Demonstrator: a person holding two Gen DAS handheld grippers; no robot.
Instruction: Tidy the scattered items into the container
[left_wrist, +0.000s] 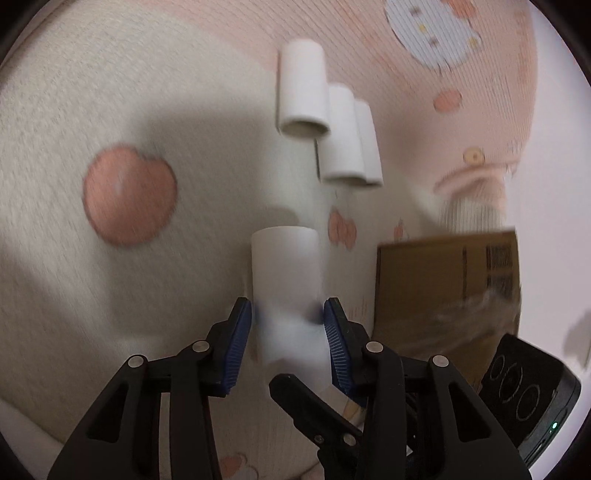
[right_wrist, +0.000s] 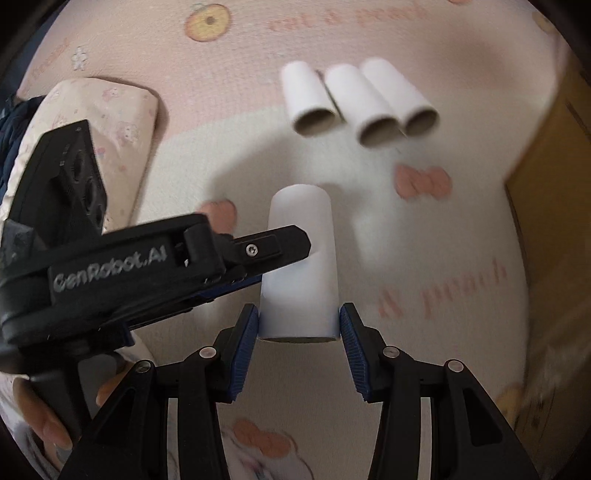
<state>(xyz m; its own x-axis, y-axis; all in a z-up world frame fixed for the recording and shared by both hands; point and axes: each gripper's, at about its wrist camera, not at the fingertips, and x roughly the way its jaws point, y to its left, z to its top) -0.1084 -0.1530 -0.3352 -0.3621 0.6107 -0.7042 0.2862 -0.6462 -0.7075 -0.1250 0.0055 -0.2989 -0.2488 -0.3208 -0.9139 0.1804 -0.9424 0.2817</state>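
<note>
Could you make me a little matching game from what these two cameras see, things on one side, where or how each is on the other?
1. nearest white tube
2. three white tubes
3. cardboard box
4. pillow

a. lying side by side, farther off
b. brown, at the right edge
c. between both grippers' fingers
d. at the left, behind the left gripper

1-c, 2-a, 3-b, 4-d

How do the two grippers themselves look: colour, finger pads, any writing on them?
Both are black plastic with silver rivets and ribbed blue pads on the fingers. The left gripper carries pale "GenRobot.AI" lettering on its side, seen in the right wrist view. The right gripper looks alike.
</note>
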